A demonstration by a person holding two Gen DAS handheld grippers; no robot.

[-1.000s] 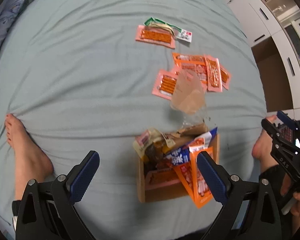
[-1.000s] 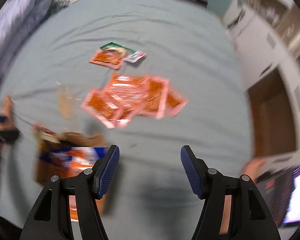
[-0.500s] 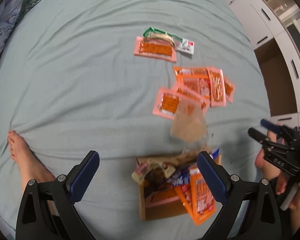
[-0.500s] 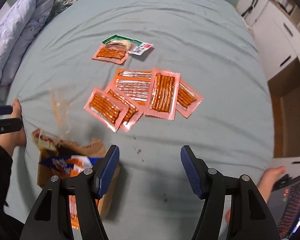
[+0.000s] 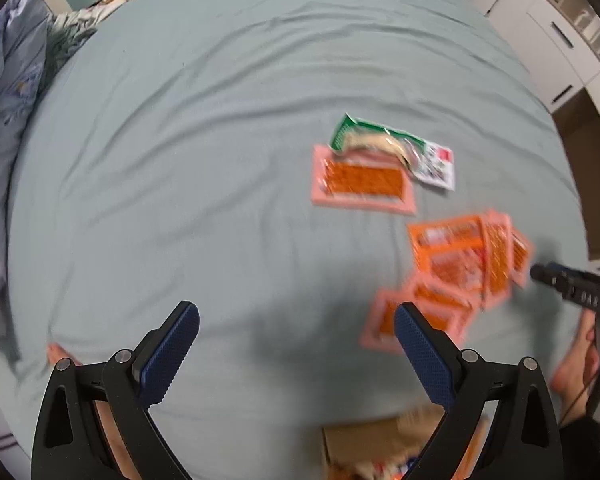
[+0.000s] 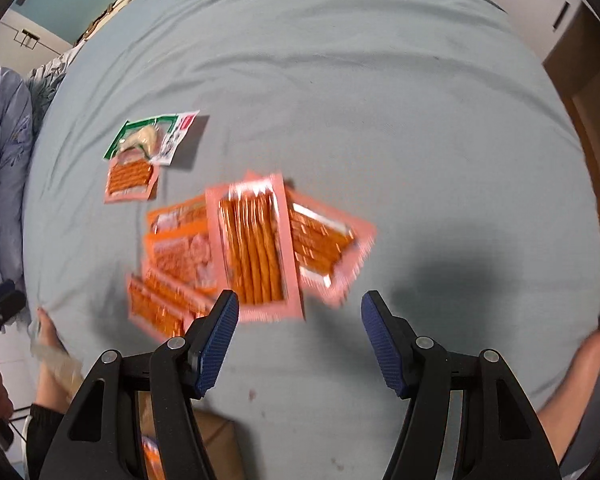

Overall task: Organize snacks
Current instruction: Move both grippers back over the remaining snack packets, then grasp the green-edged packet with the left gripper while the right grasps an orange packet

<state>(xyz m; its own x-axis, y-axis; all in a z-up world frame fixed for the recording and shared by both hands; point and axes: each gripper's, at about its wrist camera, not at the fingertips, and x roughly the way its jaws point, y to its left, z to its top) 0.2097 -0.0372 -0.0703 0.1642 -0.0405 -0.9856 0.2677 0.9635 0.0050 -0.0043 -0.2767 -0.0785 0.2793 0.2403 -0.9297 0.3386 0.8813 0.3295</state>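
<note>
grey-blue sheet (image 5: 204, 152) (wide bare stretch) beyond left gripper (image 5: 296, 344)

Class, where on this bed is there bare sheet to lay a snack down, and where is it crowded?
Bare sheet left of the green packet, up to the pillows; also right of the orange packet pile. Crowded at that pile.

Overlapping snack packs (image 6: 256, 248) mid-bed (image 6: 380, 100) — two more packets (image 6: 140, 160) behind, left; box (image 5: 364, 448) nearest.
</note>
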